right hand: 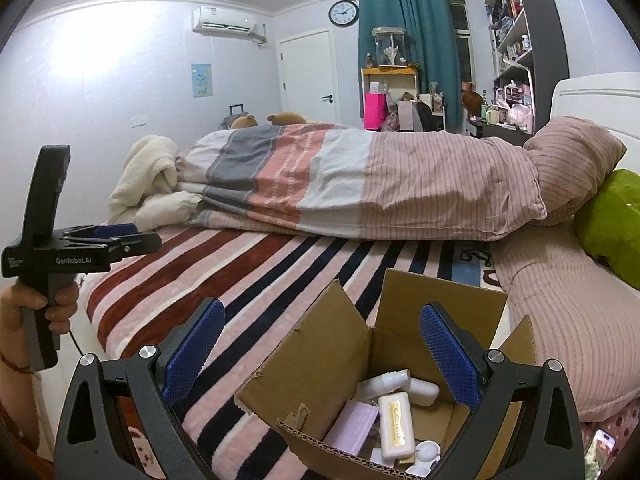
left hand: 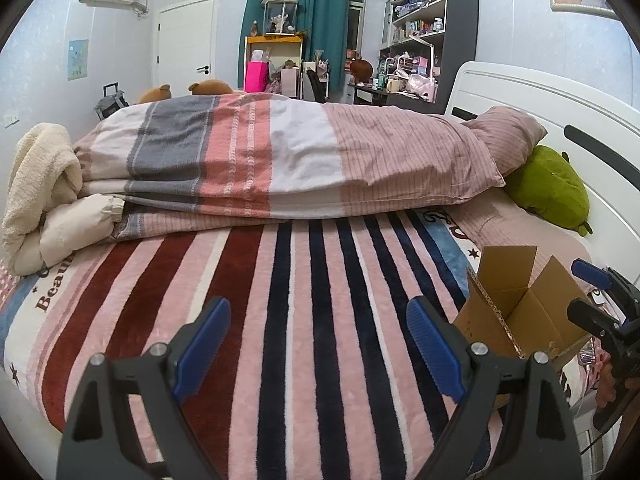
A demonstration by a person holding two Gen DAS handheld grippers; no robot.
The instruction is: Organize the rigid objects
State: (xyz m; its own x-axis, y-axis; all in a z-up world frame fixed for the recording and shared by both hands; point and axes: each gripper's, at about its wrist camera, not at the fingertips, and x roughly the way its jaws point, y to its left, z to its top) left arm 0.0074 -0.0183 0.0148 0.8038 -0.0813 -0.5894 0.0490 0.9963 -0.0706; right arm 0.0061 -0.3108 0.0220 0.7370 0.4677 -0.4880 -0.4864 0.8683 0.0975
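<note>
Since the right gripper (right hand: 320, 356) hangs spread wide and empty just above the cardboard box (right hand: 320, 364) at the near right of the striped blanket (right hand: 248, 280), the sound approach is to drop straight between the flaps, straddle one item such as the cream bar (right hand: 396, 426) across its narrow width, and lift clear of the torn front rim. Only the right wrist view looks into the box, showing white bottles (right hand: 400, 384) and a lilac packet (right hand: 356, 426), perhaps card. From the left wrist view, the left gripper (left hand: 318, 344), likewise splayed and empty, faces bare blanket, a good laying-out spot
</note>
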